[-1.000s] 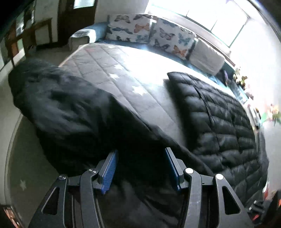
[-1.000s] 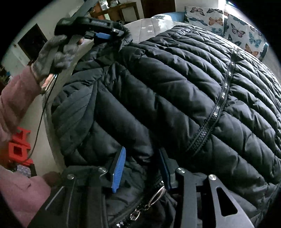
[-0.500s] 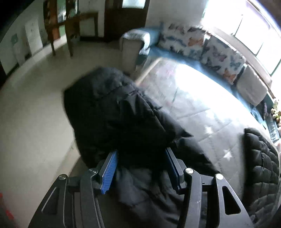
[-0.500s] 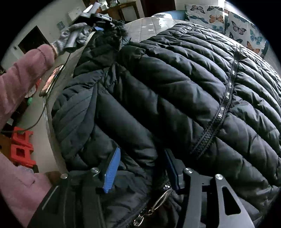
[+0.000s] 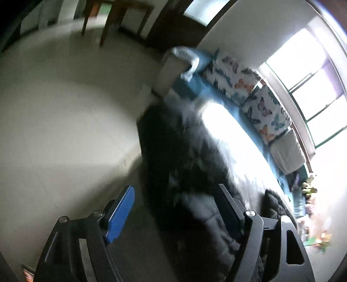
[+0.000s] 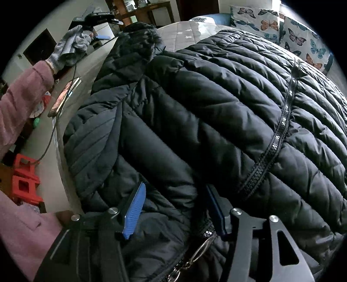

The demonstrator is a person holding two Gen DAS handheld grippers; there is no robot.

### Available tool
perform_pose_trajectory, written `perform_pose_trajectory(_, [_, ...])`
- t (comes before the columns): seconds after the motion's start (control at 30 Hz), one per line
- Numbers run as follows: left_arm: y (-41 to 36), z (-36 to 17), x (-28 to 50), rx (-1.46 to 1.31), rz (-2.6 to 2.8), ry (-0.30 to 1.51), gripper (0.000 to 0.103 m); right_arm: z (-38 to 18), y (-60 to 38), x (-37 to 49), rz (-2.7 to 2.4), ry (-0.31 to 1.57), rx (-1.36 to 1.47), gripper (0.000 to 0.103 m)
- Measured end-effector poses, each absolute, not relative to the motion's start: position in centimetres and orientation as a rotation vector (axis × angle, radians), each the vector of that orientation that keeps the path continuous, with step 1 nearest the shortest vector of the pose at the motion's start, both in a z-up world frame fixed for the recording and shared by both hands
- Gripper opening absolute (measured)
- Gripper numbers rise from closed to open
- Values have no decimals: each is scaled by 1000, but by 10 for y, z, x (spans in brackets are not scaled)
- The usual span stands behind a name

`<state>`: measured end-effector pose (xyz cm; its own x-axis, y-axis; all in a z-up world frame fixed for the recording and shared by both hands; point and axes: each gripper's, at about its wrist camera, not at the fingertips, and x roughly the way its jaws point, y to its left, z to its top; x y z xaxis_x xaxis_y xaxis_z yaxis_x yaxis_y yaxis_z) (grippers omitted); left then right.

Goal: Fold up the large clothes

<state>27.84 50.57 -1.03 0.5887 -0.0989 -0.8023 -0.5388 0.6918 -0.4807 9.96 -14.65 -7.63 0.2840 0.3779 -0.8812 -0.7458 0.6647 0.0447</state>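
A black quilted puffer jacket lies spread on the bed, zipper running down it and its furry hood at the far left end. My right gripper sits low at the near edge. Its jaws are opening; jacket fabric bulges between the blue pads without being pinched. Beyond the hood, a gloved hand holds my left gripper. In the blurred left wrist view the left gripper is opening wide. The dark jacket end lies beyond it, and the left pad stands free over the floor.
The bed's grey quilted cover is bare beyond the jacket, with butterfly pillows behind. A phone with a cable hangs at the bed's left edge. Red stools stand on the floor. Wooden furniture lines the far wall.
The left gripper swung away toward the bed's far edge while rolling, then spread its jaws and let go of the dark fabric. The right jaws widened around the jacket's edge.
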Motion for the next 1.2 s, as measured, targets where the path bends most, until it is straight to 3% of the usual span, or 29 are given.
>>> perform_pose_trajectory(0.17, [493, -54, 296, -877, 280, 963, 77, -76, -145, 99, 778, 1032, -415, 62])
perform_pose_trajectory(0.33, [477, -64, 305, -817, 292, 928, 24, -76, -144, 101, 786, 1036, -412, 63])
perform_pose_trajectory(0.43, [471, -50, 309, -780, 299, 889, 10, -74, -145, 104, 790, 1047, -418, 63])
perform_pose_trajectory(0.83, [387, 140, 274, -496, 165, 623, 8, -37, -81, 119, 843, 906, -595, 63])
perform_pose_trajectory(1.03, [297, 201, 252, -344, 48, 561, 8, -73, -52, 136, 815, 947, -678, 63])
perform_pose_trajectory(1.2, [202, 231, 230, -207, -58, 523, 8, -35, -94, 123, 784, 899, -587, 63])
